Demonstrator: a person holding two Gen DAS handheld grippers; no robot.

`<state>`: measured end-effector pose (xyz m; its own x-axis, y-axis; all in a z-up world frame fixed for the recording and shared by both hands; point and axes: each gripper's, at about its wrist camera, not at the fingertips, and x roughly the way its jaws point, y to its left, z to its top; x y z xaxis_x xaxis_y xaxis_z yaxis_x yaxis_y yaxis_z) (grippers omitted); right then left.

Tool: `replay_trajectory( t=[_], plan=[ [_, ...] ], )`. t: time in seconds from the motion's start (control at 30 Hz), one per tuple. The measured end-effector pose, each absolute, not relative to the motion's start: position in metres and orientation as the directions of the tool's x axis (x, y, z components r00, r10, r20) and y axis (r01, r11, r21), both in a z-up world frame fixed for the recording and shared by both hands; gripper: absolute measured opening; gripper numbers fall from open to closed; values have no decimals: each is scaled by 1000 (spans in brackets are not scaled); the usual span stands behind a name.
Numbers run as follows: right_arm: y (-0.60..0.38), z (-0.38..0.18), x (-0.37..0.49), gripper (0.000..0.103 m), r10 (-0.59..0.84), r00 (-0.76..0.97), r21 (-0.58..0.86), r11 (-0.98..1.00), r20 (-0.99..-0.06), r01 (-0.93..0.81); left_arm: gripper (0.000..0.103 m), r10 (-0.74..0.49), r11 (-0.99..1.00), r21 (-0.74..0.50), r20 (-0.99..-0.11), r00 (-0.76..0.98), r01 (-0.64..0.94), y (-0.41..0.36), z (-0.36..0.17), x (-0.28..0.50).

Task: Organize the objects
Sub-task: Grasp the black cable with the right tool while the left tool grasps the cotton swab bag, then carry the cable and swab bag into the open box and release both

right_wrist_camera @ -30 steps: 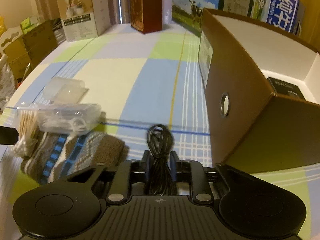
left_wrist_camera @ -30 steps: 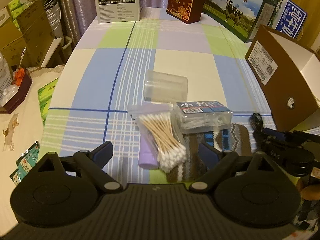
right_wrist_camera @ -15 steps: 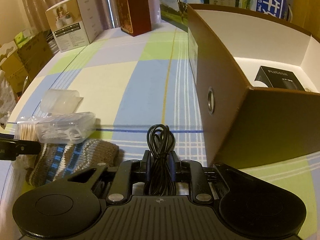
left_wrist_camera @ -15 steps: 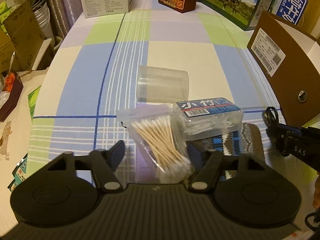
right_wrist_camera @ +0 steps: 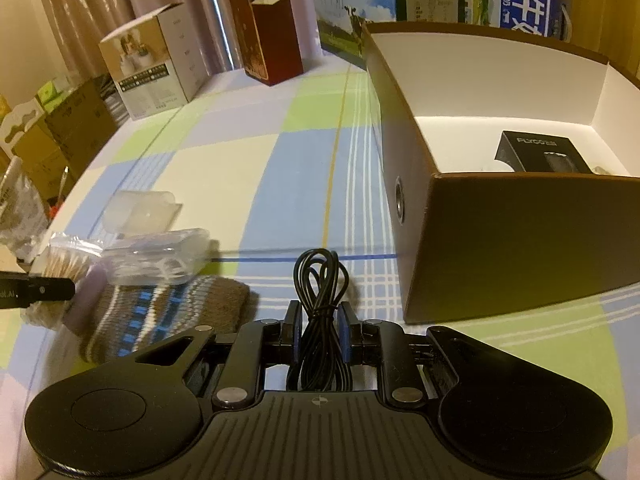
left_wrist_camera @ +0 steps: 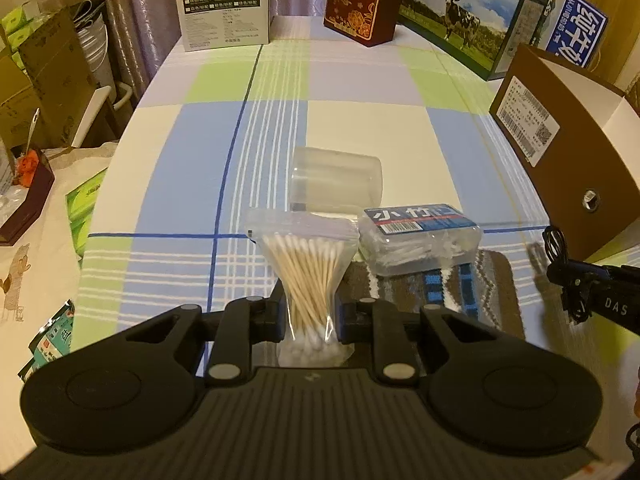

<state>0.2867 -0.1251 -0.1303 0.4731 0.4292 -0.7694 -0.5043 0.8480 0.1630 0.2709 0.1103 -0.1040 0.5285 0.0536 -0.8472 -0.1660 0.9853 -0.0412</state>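
My left gripper (left_wrist_camera: 308, 322) is shut on a clear bag of cotton swabs (left_wrist_camera: 302, 268), pinching its narrow waist. Right of the bag, a clear floss-pick box with a blue label (left_wrist_camera: 418, 236) lies partly on a knitted brown-and-blue cloth (left_wrist_camera: 432, 292). A clear plastic cup (left_wrist_camera: 336, 180) lies on its side behind them. My right gripper (right_wrist_camera: 319, 330) is shut on a coiled black cable (right_wrist_camera: 318, 280), held above the tablecloth beside the brown cardboard box (right_wrist_camera: 520, 232). The box is open on top and holds a black package (right_wrist_camera: 538, 156).
A white carton (left_wrist_camera: 224, 12), a dark red box (left_wrist_camera: 360, 4) and milk cartons (left_wrist_camera: 480, 16) line the far edge of the checked tablecloth (left_wrist_camera: 360, 120). A lilac tube (right_wrist_camera: 86, 292) lies under the swab bag. Cardboard boxes (left_wrist_camera: 48, 76) stand off the table's left.
My left gripper has moved forward and shut on the swab bag. My right gripper has risen with the cable, so more of the box's inside shows.
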Motion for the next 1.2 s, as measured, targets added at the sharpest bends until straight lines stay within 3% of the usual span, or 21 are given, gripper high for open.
replay_trajectory(
  t=[0.67, 1.2],
  plan=[
    [-170, -90, 243, 15, 513, 481, 266, 829, -711, -492, 18, 14, 988, -73, -827, 562, -133, 71, -71, 222],
    [-262, -55, 241, 15, 492, 559, 306, 865, -667, -397, 18, -127, 991, -128, -801, 586, 39, -21, -51, 222]
  ],
)
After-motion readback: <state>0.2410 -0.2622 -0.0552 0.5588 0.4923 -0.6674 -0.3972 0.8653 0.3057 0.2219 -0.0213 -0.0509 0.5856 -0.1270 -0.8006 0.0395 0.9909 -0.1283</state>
